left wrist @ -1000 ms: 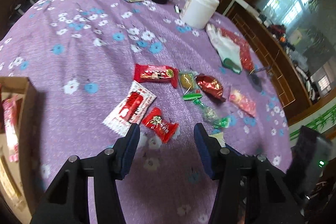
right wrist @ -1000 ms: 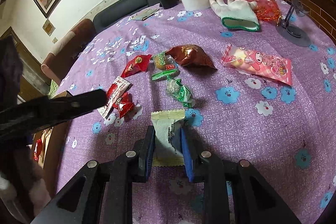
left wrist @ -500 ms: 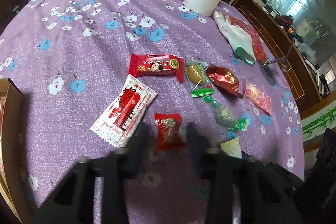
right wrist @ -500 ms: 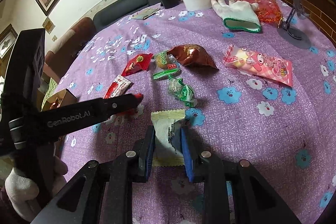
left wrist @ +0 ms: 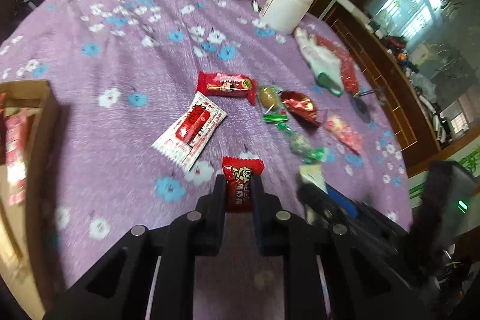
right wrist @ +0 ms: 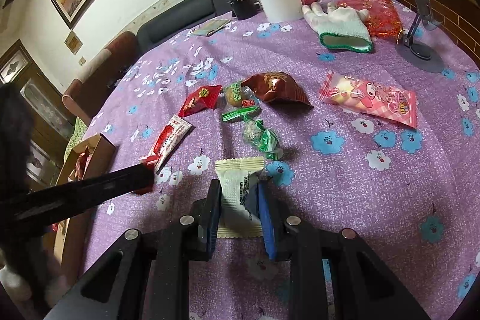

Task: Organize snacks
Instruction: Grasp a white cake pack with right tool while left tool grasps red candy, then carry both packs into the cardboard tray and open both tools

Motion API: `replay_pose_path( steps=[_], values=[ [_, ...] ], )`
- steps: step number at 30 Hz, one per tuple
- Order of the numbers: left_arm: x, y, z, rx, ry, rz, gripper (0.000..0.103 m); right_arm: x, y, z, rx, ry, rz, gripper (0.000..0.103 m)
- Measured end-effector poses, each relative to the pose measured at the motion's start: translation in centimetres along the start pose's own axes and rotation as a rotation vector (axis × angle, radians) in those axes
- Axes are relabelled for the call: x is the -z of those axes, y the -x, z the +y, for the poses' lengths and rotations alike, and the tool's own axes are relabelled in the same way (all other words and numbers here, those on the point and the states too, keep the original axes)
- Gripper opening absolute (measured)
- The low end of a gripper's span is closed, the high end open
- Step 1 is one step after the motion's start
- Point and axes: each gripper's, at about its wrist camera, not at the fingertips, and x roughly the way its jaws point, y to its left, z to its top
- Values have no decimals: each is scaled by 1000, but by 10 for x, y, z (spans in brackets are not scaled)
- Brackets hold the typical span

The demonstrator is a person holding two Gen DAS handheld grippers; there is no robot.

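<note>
Left gripper (left wrist: 238, 185) pinches small red candy packet (left wrist: 241, 185), right gripper (right wrist: 240, 194) clamps pale green wrapper (right wrist: 238, 188); brown cardboard box (left wrist: 39, 122) borders open purple cloth (left wrist: 120, 74).

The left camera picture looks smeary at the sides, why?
Left wrist view: motion blur smears the cardboard box and tablecloth, yet the red candy in the left gripper stays crisp. Right wrist view: sharp, only fisheye-curved.
</note>
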Motion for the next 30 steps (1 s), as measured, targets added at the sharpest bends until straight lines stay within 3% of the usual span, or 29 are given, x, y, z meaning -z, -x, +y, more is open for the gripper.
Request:
replay_pose_path(
  steps=[7, 13, 15, 19, 22, 26, 30],
  values=[
    [36, 75, 17, -14, -3, -122, 15, 1, 3, -2, -17, -10, -20, 26],
    [78, 147, 67, -86, 76, -254, 15, 3, 3, -3, 11, -5, -35, 26],
    [94, 170, 90, -141, 114, -308, 15, 4, 3, -3, 21, -1, -40, 26],
    [116, 196, 132, -225, 164, -346, 15, 6, 2, 5, 48, 35, -34, 26],
    [127, 207, 162, -255, 207, -347, 15, 10, 10, 24, 63, 72, -35, 26],
    [132, 209, 192, -258, 268, -345, 15, 15, 27, 71, -26, 125, -27, 26],
    [134, 199, 210, -249, 309, -324, 15, 22, 29, 137, -102, 257, 11, 26]
  ],
)
